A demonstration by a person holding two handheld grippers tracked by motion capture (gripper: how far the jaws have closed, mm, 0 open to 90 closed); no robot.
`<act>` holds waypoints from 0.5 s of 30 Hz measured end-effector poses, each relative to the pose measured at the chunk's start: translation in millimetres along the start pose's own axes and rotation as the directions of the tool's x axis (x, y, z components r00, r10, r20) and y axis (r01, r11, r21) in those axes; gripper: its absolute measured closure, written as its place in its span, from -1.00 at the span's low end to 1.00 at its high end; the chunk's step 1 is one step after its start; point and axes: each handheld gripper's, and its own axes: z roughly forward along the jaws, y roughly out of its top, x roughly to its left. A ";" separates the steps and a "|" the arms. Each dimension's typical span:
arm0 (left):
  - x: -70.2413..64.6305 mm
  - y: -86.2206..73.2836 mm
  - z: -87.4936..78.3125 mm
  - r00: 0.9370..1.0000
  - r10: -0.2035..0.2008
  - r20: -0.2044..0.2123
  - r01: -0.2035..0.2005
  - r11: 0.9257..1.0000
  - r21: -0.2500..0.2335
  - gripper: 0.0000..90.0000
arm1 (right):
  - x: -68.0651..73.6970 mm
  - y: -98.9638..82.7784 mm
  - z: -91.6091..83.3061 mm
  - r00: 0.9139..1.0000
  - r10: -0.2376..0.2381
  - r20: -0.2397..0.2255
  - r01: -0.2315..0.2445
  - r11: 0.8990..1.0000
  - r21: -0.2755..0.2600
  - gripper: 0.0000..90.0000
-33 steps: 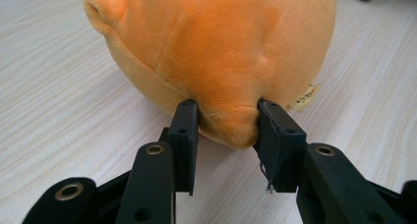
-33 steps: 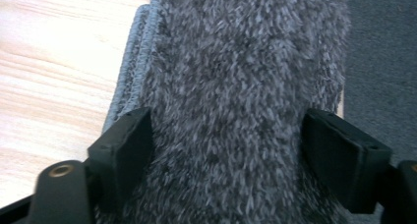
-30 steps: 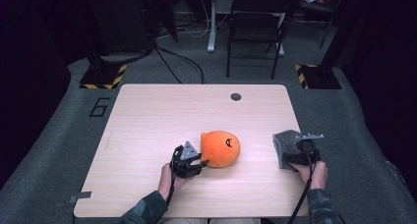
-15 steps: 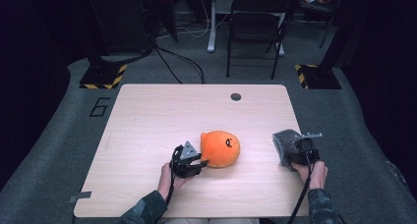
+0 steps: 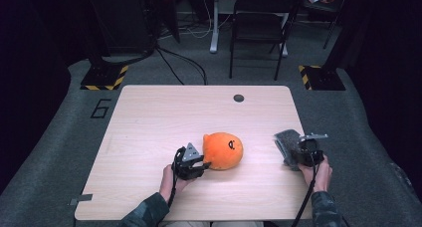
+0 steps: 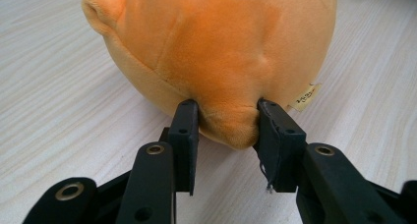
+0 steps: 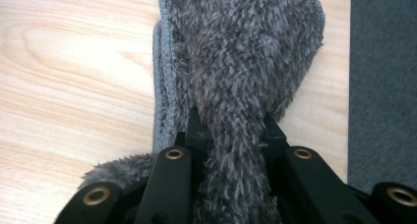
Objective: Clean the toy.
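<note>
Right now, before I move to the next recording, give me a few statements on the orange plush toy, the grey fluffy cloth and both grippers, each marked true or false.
1. The left gripper pinches a fold of the round orange plush toy. True.
2. The right gripper stands open over bare wood. False: its jaws have just been closing and now clamp the grey fluffy cloth.
3. The plush toy rests on the light wooden table. True.
4. The cloth lies at the table's left edge. False: it lies near the right edge.
5. The plush toy and the cloth touch. False: bare table lies between them.
</note>
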 end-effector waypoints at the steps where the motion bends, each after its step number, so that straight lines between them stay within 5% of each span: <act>1: 0.4 -0.1 -0.1 1.000 0.001 0.000 -0.001 1.000 0.001 0.39 | 0.9 1.3 -1.9 1.000 -0.006 -0.009 0.006 1.000 -0.014 0.66; 9: -0.6 0.2 0.2 1.000 -0.002 -0.003 0.002 1.000 0.000 0.39 | 13.2 10.5 -13.7 0.996 -0.006 -0.088 0.002 0.998 -0.055 0.66; 15: 0.3 0.1 -0.2 1.000 0.000 0.001 0.000 1.000 0.004 0.38 | 26.1 20.9 -29.6 0.984 -0.017 -0.175 -0.005 0.992 -0.123 0.65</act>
